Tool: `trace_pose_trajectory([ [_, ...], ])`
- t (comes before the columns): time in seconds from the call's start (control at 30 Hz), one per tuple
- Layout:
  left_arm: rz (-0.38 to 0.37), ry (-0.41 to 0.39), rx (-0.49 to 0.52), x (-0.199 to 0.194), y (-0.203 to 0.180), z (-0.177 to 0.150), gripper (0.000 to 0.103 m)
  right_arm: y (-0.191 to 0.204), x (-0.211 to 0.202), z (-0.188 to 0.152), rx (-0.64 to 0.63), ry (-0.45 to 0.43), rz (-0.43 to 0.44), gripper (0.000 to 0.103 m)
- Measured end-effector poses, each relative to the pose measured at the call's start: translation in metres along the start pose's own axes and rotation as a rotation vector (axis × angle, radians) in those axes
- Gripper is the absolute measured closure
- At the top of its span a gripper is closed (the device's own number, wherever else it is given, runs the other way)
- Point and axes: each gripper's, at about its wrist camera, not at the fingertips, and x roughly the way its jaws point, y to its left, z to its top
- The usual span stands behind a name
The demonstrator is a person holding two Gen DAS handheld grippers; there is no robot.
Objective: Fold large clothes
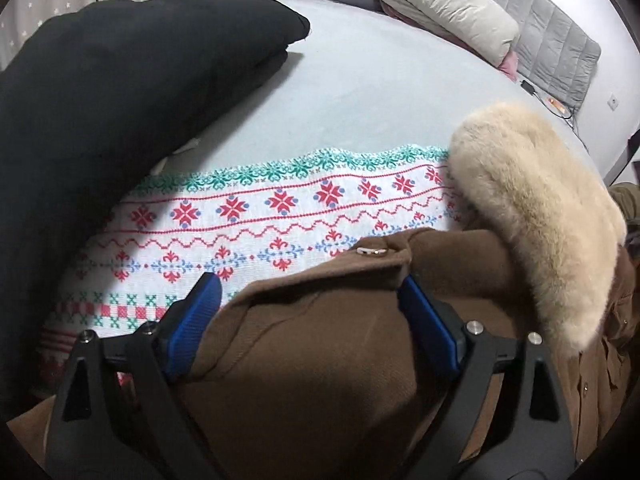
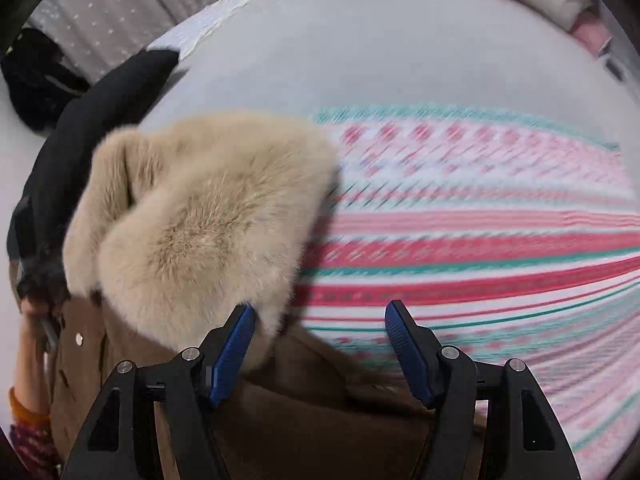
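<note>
A brown coat point(image 1: 320, 360) with a beige fur collar point(image 1: 540, 208) lies over a white knit point(image 1: 260, 216) patterned in red and green. My left gripper point(image 1: 312, 296) stands wide over a bunched fold of the coat. The cloth sits between the blue pads point(image 1: 200, 320) and drapes over the right one, but it is not pinched. In the right wrist view the fur collar point(image 2: 200, 220) is sharp while the knit point(image 2: 480, 240) behind it is smeared. My right gripper point(image 2: 320, 344) holds brown coat point(image 2: 320, 412) cloth low between its fingers, just under the collar.
A black garment point(image 1: 120, 100) is piled at the left on the pale bed sheet point(image 1: 380, 80). Folded bedding and a cream duvet point(image 1: 440, 0) lie at the far end by a grey headboard point(image 1: 560, 40). A person's hand and patterned sleeve point(image 2: 24, 420) show at the left edge.
</note>
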Motion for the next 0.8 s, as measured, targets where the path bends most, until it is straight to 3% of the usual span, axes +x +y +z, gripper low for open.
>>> trace_pose_trajectory([
  [0.13,0.051,0.006,0.051,-0.002,-0.014,-0.003,0.012,0.01,0.02,-0.008,-0.036,-0.017,0.04,0.033],
  [0.23,0.031,0.0,0.049,-0.005,-0.017,-0.002,0.02,0.01,0.023,-0.008,-0.028,-0.006,0.059,0.033],
  [0.4,0.043,-0.008,0.08,-0.004,-0.027,-0.001,0.048,0.024,0.034,0.004,-0.023,-0.003,0.044,0.033],
  [0.6,0.079,-0.015,0.094,-0.004,-0.032,0.003,0.074,0.039,0.04,0.027,-0.003,-0.011,0.052,0.032],
  [0.8,0.074,-0.025,0.071,-0.012,-0.025,0.003,0.081,0.059,0.03,0.041,-0.081,-0.002,0.018,0.033],
])
